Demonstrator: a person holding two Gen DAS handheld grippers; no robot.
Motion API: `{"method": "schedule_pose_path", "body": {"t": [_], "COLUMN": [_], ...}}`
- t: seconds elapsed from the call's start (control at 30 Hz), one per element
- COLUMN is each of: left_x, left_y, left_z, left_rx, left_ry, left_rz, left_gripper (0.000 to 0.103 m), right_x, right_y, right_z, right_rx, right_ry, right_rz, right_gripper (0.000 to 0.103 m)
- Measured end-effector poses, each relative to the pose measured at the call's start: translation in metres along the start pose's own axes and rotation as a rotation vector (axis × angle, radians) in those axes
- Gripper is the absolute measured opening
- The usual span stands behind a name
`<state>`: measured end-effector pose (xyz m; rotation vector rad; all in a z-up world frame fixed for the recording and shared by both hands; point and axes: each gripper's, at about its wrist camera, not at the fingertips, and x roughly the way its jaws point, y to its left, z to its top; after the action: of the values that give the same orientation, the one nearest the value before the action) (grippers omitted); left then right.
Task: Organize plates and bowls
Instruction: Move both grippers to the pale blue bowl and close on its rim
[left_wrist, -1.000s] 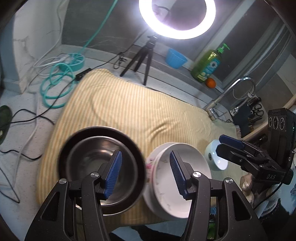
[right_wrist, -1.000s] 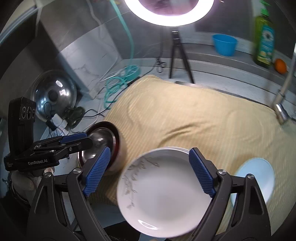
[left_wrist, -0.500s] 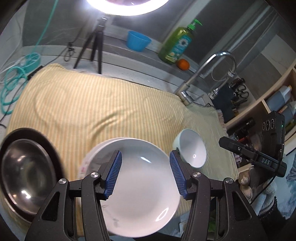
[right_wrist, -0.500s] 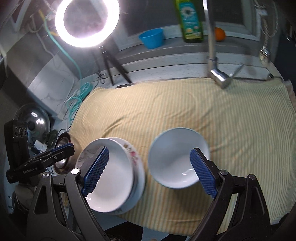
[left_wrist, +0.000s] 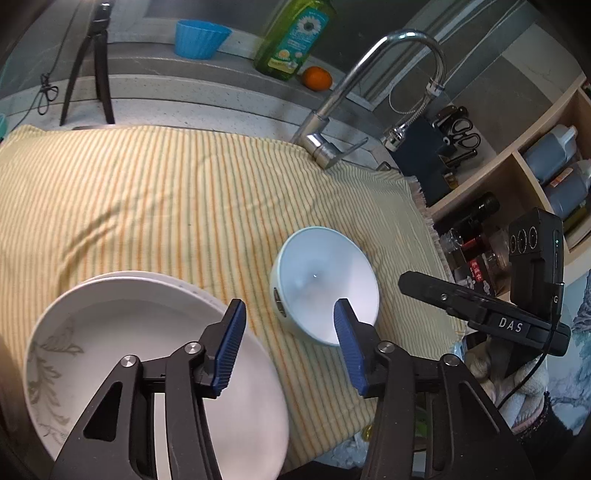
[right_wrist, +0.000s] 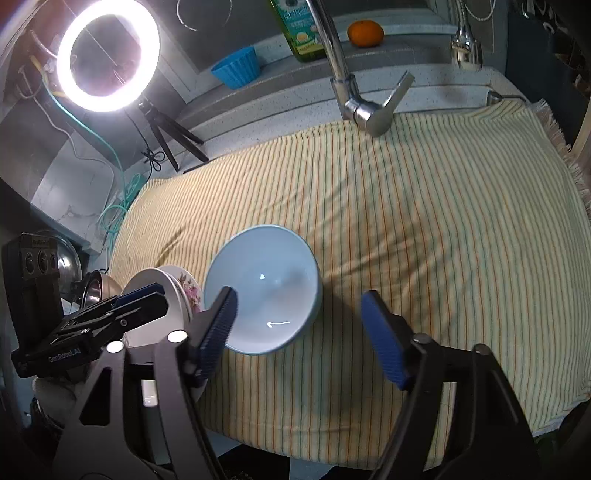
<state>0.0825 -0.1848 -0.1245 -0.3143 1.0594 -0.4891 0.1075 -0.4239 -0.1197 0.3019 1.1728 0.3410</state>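
Observation:
A pale blue bowl (left_wrist: 325, 288) sits upright on the striped yellow towel (left_wrist: 166, 184); it also shows in the right wrist view (right_wrist: 264, 288). White plates (left_wrist: 147, 362) are stacked at its left, the lower one with a flower rim (right_wrist: 186, 286). My left gripper (left_wrist: 288, 347) is open and empty, above the gap between plates and bowl. My right gripper (right_wrist: 299, 339) is open and empty, just right of the bowl's near edge. A steel bowl (right_wrist: 98, 290) lies far left.
A chrome faucet (right_wrist: 351, 96) rises behind the towel (right_wrist: 424, 221). A ring light on a tripod (right_wrist: 109, 55) stands at the back left. A blue cup (left_wrist: 201, 37), green soap bottle (left_wrist: 291, 37) and orange (left_wrist: 316, 78) sit on the ledge. Shelves with bottles (left_wrist: 546, 166) stand at right.
Both grippers have swung right, from over the steel bowl and plates towards the blue bowl. The plates and bowls lie where they were.

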Motion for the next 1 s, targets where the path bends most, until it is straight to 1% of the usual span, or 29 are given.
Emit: {"method": "schedule_pose_path", "body": {"t": [0.07, 0.1, 0.13, 0.17, 0.3, 0.37, 0.43, 0.57, 0.6, 0.67, 0.8, 1.0], "left_x": [0.007, 0.01, 0.013, 0.016, 0.025, 0.028, 0.03, 0.036, 0.037, 0.041, 0.043, 0.044], "left_y": [-0.002, -0.002, -0.001, -0.001, 0.0, 0.001, 0.0, 0.001, 0.001, 0.001, 0.002, 0.001], "left_z": [0.001, 0.002, 0.003, 0.004, 0.006, 0.007, 0.007, 0.007, 0.008, 0.009, 0.01, 0.012], "left_rx": [0.0, -0.004, -0.009, -0.013, -0.022, -0.026, -0.025, -0.03, -0.031, -0.033, -0.029, -0.022], "left_ry": [0.012, 0.015, 0.022, 0.02, 0.034, 0.041, 0.046, 0.059, 0.061, 0.068, 0.07, 0.068], "left_rz": [0.006, 0.007, 0.005, 0.002, 0.013, 0.009, 0.012, 0.014, 0.015, 0.011, 0.016, 0.02], "left_gripper": [0.039, 0.038, 0.034, 0.03, 0.028, 0.024, 0.024, 0.023, 0.022, 0.017, 0.017, 0.017], "right_x": [0.005, 0.008, 0.011, 0.014, 0.022, 0.026, 0.029, 0.034, 0.035, 0.037, 0.041, 0.041], "right_y": [-0.003, -0.004, -0.006, -0.008, -0.012, -0.014, -0.014, -0.013, -0.012, -0.013, -0.014, -0.012], "right_z": [-0.001, -0.001, 0.0, 0.0, 0.001, 0.001, 0.001, 0.0, 0.0, 0.0, 0.001, 0.002], "right_rx": [0.001, 0.002, 0.007, 0.013, 0.016, 0.021, 0.024, 0.017, 0.016, 0.017, 0.018, 0.009], "right_ry": [0.013, 0.017, 0.025, 0.031, 0.045, 0.055, 0.065, 0.077, 0.08, 0.087, 0.096, 0.095], "right_rz": [0.005, 0.008, 0.016, 0.024, 0.035, 0.044, 0.054, 0.06, 0.061, 0.059, 0.058, 0.05], "right_gripper": [0.062, 0.058, 0.054, 0.052, 0.047, 0.044, 0.036, 0.032, 0.029, 0.025, 0.018, 0.018]}}
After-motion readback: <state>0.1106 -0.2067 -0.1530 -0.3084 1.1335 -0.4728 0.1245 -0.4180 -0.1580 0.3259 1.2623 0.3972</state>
